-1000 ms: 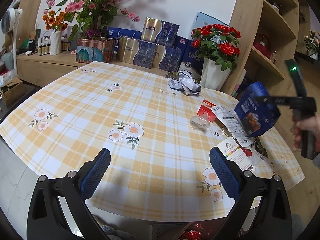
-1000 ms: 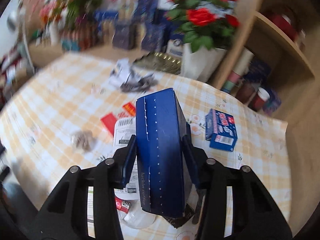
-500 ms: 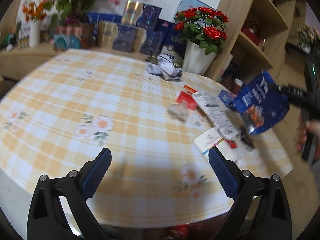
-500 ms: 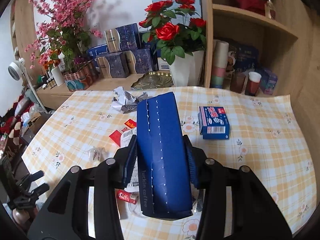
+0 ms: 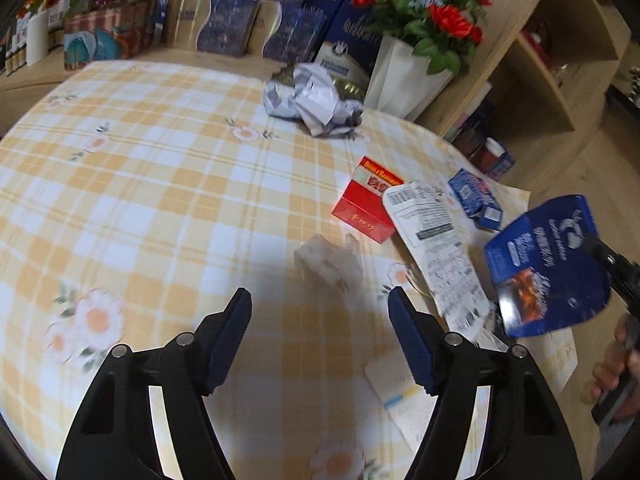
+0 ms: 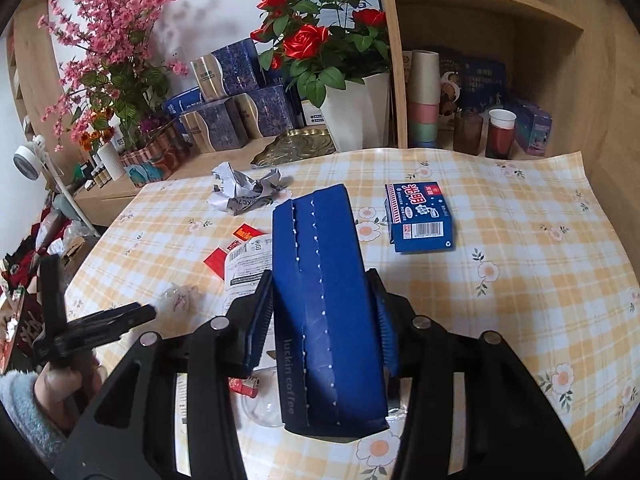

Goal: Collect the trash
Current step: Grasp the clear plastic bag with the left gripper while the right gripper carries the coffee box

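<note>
Right gripper [image 6: 322,312]: both pads press on the sides of a dark blue Luckin Coffee paper bag [image 6: 324,304], which it holds above the table. In the left wrist view the same bag [image 5: 548,268] hangs at the right edge, above the litter at that side.
Left gripper [image 5: 320,336]: its jaws are closing with nothing between the pads. It hovers over the tablecloth, pointing at a crumpled clear plastic wrapper [image 5: 330,258] that lies just ahead of the fingertips.
Table [image 5: 160,184]: covered by a yellow and white check cloth printed with flowers.
Crumpled paper ball [image 5: 316,98]: white and grey, at the far edge of the table, near the white pot of red roses [image 5: 416,28].
Red carton [image 5: 366,200]: lying flat on the cloth beyond the plastic wrapper, its right edge tucked under a long white printed label [image 5: 436,240].
Small blue box [image 6: 418,218]: flat on the cloth, well apart from the paper ball; in the right wrist view it lies to the right of the held bag.
White card [image 5: 404,400]: on the near right part of the table, partly behind the left gripper's right finger.
Person: a hand [image 6: 64,384] in a grey fleece sleeve holds the left gripper's handle, seen at the lower left of the right wrist view.
Background: blue gift boxes [image 6: 228,96] and a pink blossom arrangement [image 6: 108,48] stand on the wooden sideboard behind the table.
</note>
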`<state>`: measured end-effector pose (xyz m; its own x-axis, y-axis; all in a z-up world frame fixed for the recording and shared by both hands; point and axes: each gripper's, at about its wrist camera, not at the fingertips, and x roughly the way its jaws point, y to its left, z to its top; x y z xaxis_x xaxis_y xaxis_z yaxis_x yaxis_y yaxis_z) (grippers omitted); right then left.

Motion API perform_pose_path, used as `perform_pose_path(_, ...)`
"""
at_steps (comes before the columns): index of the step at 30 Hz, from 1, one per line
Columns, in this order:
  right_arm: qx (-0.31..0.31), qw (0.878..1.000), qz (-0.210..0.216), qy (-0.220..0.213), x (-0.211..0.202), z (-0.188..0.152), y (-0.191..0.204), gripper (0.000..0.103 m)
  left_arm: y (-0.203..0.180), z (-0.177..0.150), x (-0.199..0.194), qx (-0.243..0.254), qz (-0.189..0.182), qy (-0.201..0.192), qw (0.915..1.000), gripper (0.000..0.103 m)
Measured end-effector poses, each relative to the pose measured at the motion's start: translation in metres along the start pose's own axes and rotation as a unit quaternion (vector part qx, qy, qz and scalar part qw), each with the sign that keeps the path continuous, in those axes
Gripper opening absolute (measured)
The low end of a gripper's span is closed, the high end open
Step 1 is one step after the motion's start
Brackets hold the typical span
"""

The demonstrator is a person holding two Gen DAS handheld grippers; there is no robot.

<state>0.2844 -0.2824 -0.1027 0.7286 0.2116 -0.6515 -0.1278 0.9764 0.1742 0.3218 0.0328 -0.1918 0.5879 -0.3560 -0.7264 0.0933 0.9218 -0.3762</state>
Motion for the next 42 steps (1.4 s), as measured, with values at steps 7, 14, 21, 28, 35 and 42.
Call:
perform_pose_path(7, 0.012, 1.000, -0.008, 0.020, 0.013, -0.009, -0.014, 0.041, 0.003, 0.012, 0.035, -0.032, -0.008, 0.022, 0.9992, 0.052)
perform_pose_path(14, 0.020, 1.000, -0.014, -0.012, 0.000, -0.013, -0.022, 0.032, -0.002, 0.011, 0.026, 0.005, 0.001, 0.002, 1.0000, 0.022)
perform_pose_path(21, 0.028, 0.997, -0.023, -0.069, -0.033, -0.011, -0.016, 0.031, -0.009, 0.009, -0.009, 0.037, -0.008, -0.025, 0.9990, 0.018)
perform_pose_path(28, 0.033, 0.996, 0.005, -0.087, -0.067, -0.022, 0.004, 0.031, -0.015, -0.003, -0.064, 0.041, -0.037, -0.043, 0.9976, 0.018)
perform_pose_path(35, 0.050, 0.994, 0.033, -0.088, -0.107, -0.060, 0.027, 0.031, -0.027, -0.054, -0.118, 0.063, -0.068, -0.039, 0.9950, 0.018)
perform_pose_path(42, 0.051, 0.994, 0.077, -0.066, -0.140, -0.118, 0.049, 0.031, -0.033, -0.117, -0.165, 0.079, -0.109, -0.033, 0.9904, 0.018)
